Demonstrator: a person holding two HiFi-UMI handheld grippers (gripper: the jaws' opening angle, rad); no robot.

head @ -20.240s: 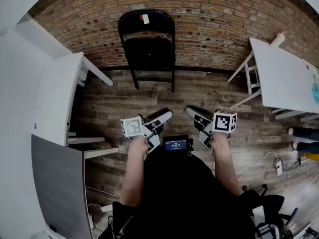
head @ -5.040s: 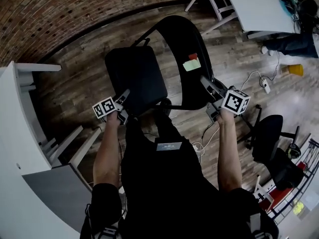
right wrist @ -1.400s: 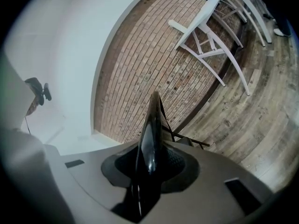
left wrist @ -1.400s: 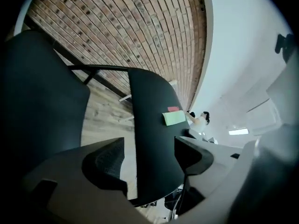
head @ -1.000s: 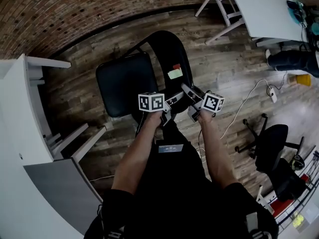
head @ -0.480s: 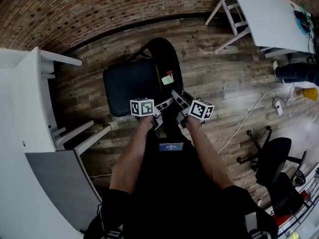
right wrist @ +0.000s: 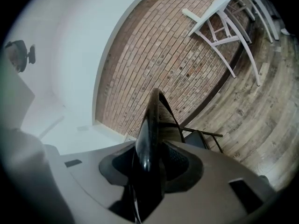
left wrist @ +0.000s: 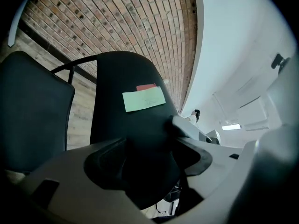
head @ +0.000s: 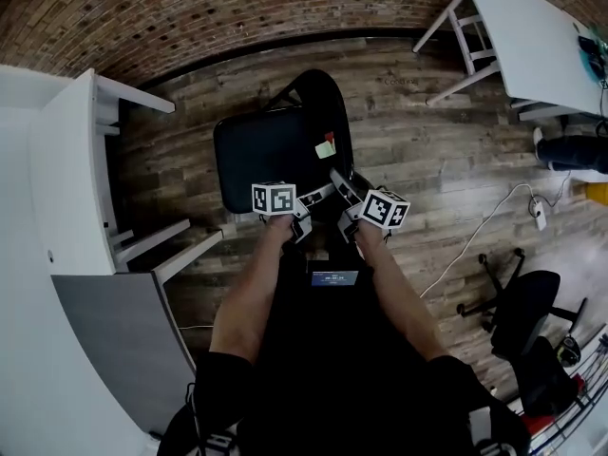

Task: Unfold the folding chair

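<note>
From where I sit, the folding chair point(head: 271, 155) looks fully opened. It stands on the wooden floor point(head: 427, 160) a little out from the brick wall point(head: 237, 8), its seat lying flat and level and its backrest point(head: 337, 122) rising along the seat's far side from the white tabletop point(head: 66, 179). I'm standing at the chair's side, so both tools meet the backrest at its nearest end. The right gripper point(right wrist: 150, 157) sits astride that end, looking along the panel edge-on. The thin glossy edge runs straight up between its jaws, which have just been opening, and I can see bare pad beside the edge, so I read this one as unclamped with the backrest merely standing in the gap. I take that hold to have been for steadying the back while the seat swung down, and letting go fits a chair that now stands by itself. The left gripper point(left wrist: 149, 143) is on the seat side of the backrest, looking slantwise across its front face, where a green note point(left wrist: 144, 99) and a red note point(left wrist: 146, 86) are stuck. Its jaws have just narrowed a touch but are spread wide, far wider than the panel is thick. The dark near end of the backrest fills the space between them, and I judge nothing is gripped there.
</note>
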